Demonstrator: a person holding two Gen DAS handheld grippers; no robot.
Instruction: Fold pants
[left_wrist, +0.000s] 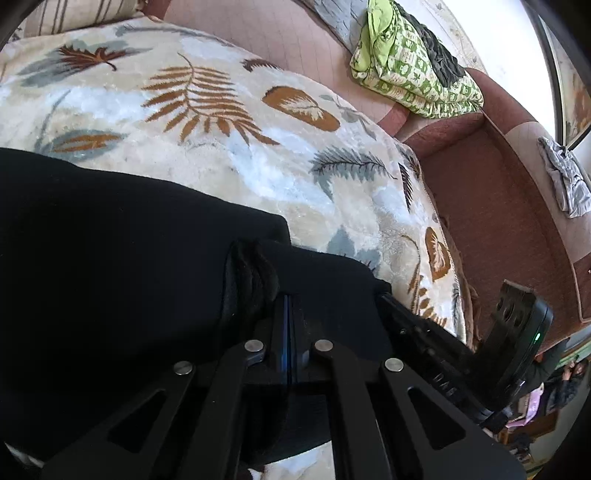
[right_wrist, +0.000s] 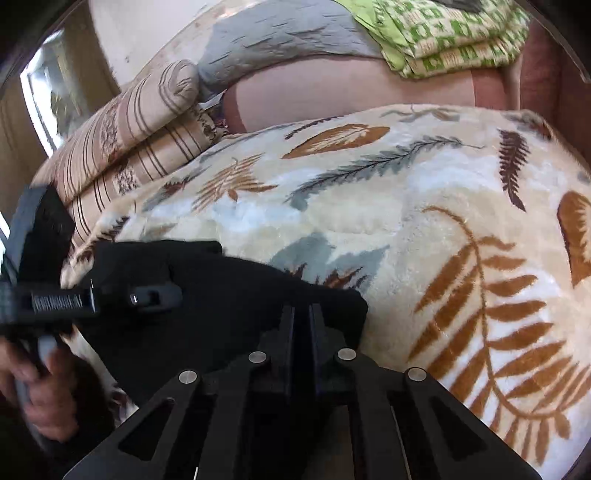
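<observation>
The black pants lie on a cream blanket with a leaf print. My left gripper is shut on a bunched edge of the pants. In the right wrist view the pants lie at the lower left on the same blanket. My right gripper is shut on the pants' edge. The left gripper's body and the hand that holds it show at the left of the right wrist view. The right gripper's body shows at the lower right of the left wrist view.
A green patterned folded quilt lies at the back on the pink bed surface. Striped beige pillows and a grey cloth lie behind the blanket. A red carpet with a grey garment is to the right.
</observation>
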